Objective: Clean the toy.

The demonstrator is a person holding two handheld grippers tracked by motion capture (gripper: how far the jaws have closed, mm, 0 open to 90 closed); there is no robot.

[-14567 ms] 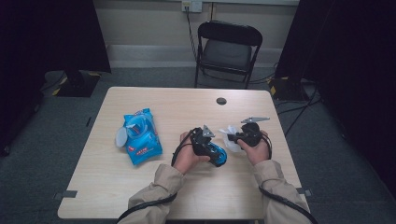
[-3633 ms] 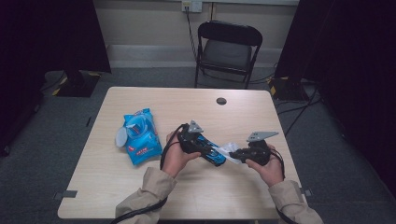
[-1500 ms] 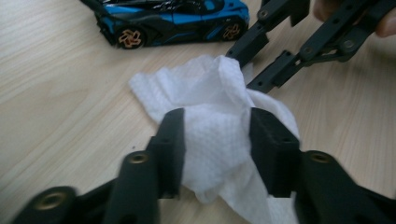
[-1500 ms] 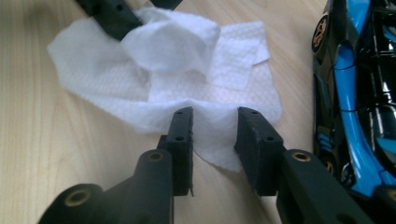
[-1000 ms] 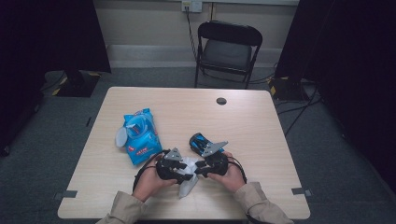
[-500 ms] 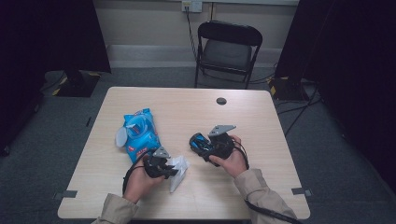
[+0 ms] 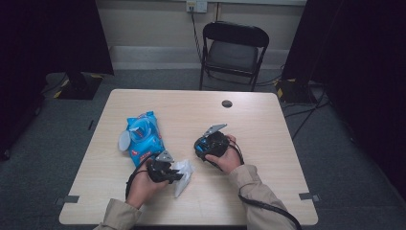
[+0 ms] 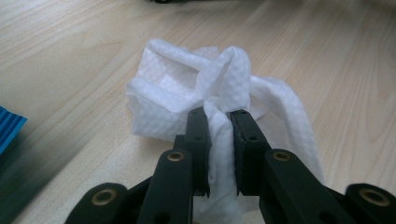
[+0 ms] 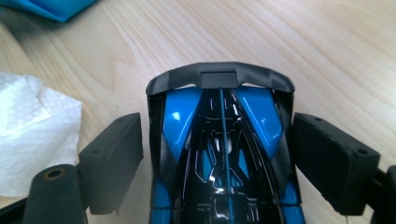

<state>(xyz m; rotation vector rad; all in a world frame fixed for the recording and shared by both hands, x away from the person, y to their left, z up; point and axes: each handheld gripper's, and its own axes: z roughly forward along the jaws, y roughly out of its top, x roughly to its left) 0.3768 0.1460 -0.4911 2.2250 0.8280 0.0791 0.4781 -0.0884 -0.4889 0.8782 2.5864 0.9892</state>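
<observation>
A crumpled white wipe (image 7: 183, 173) (image 8: 187, 88) lies on the table near the front. My left gripper (image 7: 175, 176) (image 8: 218, 116) has just been closing and is shut on a fold of it. A blue and black toy car (image 7: 200, 142) (image 9: 219, 121) sits on the table to the right of the wipe. My right gripper (image 7: 204, 148) (image 9: 217, 126) has just been opening and straddles the car from behind, jaws wide. A thin gap shows at its left pad. A corner of the wipe (image 9: 32, 126) lies to the left of that gripper.
A blue wipes packet (image 7: 143, 136) (image 9: 60, 7) (image 8: 9, 128) with its lid flap up lies left of centre on the wooden table (image 7: 268, 182). A small black disc (image 7: 227, 103) sits near the far edge. A folding chair (image 7: 232, 48) stands beyond the table.
The two grippers, together at the wipe a second ago, have parted. The left drew the wipe to the left. The right let go, moved to the car and opened around it.
</observation>
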